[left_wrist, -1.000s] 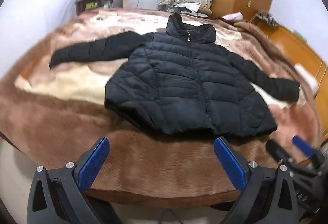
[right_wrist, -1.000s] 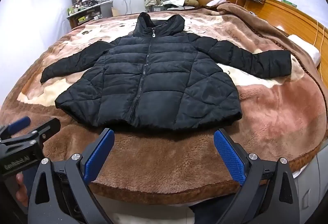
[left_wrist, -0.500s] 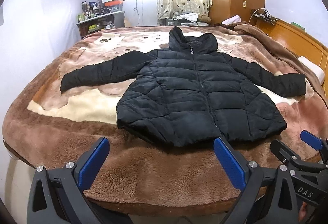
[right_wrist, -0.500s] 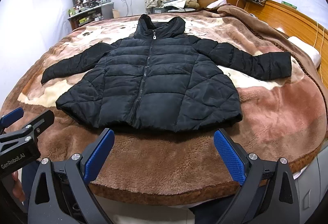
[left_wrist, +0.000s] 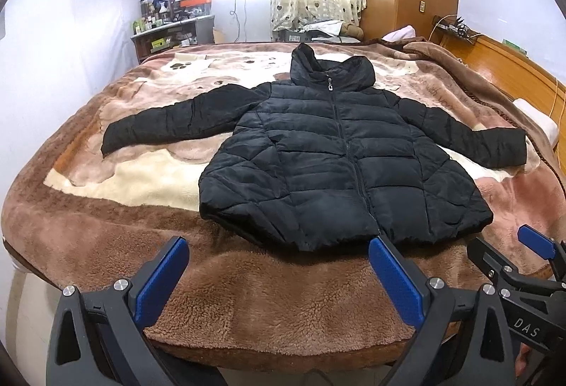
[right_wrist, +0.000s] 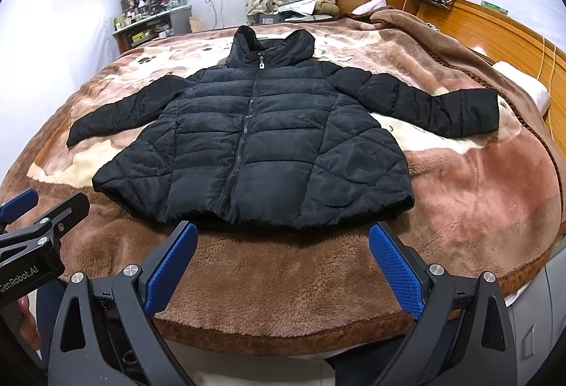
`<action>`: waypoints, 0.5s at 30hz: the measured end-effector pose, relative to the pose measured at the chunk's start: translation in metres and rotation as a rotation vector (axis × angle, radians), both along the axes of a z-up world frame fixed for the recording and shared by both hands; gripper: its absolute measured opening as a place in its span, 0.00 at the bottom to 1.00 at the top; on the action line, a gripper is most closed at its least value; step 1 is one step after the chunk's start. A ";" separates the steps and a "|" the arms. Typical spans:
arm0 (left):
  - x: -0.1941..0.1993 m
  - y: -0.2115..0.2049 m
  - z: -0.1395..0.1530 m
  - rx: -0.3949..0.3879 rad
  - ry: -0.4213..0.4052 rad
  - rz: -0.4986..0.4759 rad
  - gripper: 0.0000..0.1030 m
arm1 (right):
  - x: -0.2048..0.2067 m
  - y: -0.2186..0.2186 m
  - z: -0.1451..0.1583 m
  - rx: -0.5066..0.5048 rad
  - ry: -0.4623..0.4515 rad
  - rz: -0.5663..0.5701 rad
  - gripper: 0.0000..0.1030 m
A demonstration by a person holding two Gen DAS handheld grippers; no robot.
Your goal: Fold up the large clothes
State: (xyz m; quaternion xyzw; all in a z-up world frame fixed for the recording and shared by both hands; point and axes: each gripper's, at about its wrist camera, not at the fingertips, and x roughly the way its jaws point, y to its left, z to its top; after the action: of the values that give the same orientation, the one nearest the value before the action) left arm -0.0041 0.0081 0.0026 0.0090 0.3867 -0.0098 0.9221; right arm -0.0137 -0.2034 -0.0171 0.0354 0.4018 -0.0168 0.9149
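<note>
Black puffer jacket (left_wrist: 339,167) flat on the brown fleece blanket (left_wrist: 247,297), zipped front up; long axis runs hem near, hood (right_wrist: 270,45) far, sleeves spread sideways. Left gripper (left_wrist: 279,280) and right gripper (right_wrist: 283,265) both spread wide, holding nothing, short of the hem. Right view alone shows the zipper's full length; pull detail perhaps unclear.

Black quilted jacket (left_wrist: 339,167) on brown, cream and pink patterned blanket (left_wrist: 247,297).
</note>
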 end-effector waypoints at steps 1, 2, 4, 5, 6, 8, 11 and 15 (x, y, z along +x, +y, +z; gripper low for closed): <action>0.000 0.000 0.000 0.002 0.000 -0.001 1.00 | 0.000 0.000 0.000 0.000 0.001 -0.001 0.95; 0.000 0.001 0.000 0.002 0.001 -0.003 1.00 | 0.000 0.000 0.000 -0.001 -0.001 -0.002 0.95; 0.000 0.001 -0.001 0.001 0.002 -0.004 1.00 | 0.000 0.001 0.000 -0.002 0.000 -0.001 0.95; 0.001 0.001 -0.001 0.001 0.003 -0.002 1.00 | 0.000 0.001 -0.001 -0.002 0.001 -0.002 0.95; 0.001 0.001 -0.001 0.003 0.003 -0.001 1.00 | 0.000 0.001 -0.001 -0.001 0.000 -0.001 0.95; 0.001 0.001 -0.002 0.004 0.007 0.002 1.00 | 0.000 0.001 -0.001 0.000 0.001 -0.002 0.95; 0.001 0.000 -0.002 0.004 0.008 0.002 1.00 | 0.000 0.001 -0.001 -0.001 0.001 -0.005 0.95; 0.002 -0.002 -0.003 0.009 0.009 0.001 1.00 | 0.000 0.001 -0.002 0.000 0.001 -0.005 0.95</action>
State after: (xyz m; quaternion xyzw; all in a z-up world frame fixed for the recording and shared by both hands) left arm -0.0017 0.0065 -0.0001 0.0128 0.3908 -0.0075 0.9204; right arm -0.0137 -0.2025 -0.0186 0.0366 0.4020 -0.0192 0.9147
